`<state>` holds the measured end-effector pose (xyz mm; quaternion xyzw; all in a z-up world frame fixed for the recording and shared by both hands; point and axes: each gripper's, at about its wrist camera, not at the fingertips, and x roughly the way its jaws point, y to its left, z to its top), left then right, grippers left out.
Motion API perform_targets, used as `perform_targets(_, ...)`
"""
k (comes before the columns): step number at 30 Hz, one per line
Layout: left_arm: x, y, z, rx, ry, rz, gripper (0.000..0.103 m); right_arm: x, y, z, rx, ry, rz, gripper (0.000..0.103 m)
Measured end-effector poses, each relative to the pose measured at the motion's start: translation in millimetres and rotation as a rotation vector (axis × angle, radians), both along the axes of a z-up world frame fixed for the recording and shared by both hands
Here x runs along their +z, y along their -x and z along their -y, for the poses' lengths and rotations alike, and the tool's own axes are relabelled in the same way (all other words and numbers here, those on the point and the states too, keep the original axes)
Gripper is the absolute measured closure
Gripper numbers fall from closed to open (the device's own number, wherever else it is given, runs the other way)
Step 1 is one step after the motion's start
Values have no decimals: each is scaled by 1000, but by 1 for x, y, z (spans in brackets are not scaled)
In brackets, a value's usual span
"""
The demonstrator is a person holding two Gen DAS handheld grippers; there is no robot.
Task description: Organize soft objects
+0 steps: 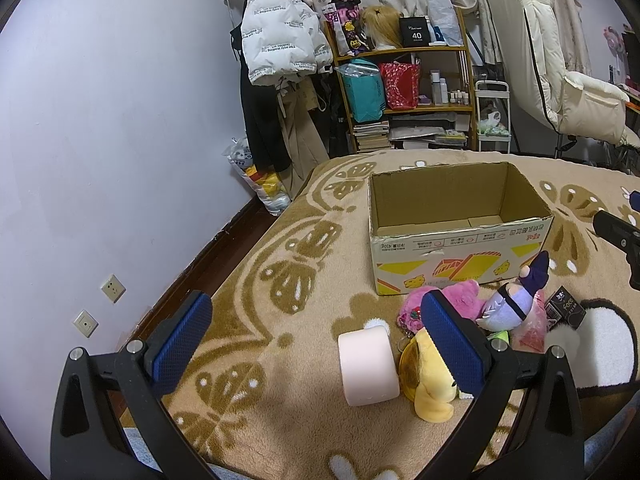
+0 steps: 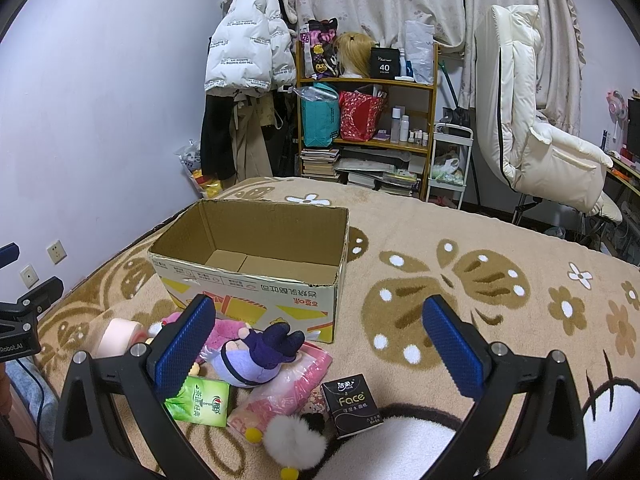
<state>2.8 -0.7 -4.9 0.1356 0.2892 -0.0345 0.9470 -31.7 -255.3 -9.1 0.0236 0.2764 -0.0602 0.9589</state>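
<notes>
An open cardboard box sits on the tan, butterfly-patterned blanket, a little right of centre in the left wrist view and left of centre in the right wrist view; only its bare bottom flaps show inside. The soft things lie heaped in front of its printed near wall.

In the left wrist view, the left gripper hangs low in the frame with its blue-padded fingers spread wide and nothing between them. A pale pink roll lies just inside the right finger. That finger partly covers a yellow plush and a pink plush. A purple-and-lilac doll leans against the pink plush, close to the box's near wall, and a black "Face" tissue pack lies to its right.

In the right wrist view, the right gripper is also spread wide and holds nothing. Its left finger blocks part of the pink plush and the roll. Between the fingers, toward the lower left, lie the purple doll, a pink plastic-wrapped packet, a green tissue pack, the black pack and a white pompom.

Beyond the bed, in the upper part of both frames, stand a crowded wooden shelf, a white puffer jacket hanging to its left, and a cream padded chair on the right.
</notes>
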Motion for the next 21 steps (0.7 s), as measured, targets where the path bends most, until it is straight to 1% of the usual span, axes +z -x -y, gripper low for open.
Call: perform_targets(21, 1, 1, 1, 0, -2, -2, 0, 0, 0, -1, 0, 2, -1, 0)
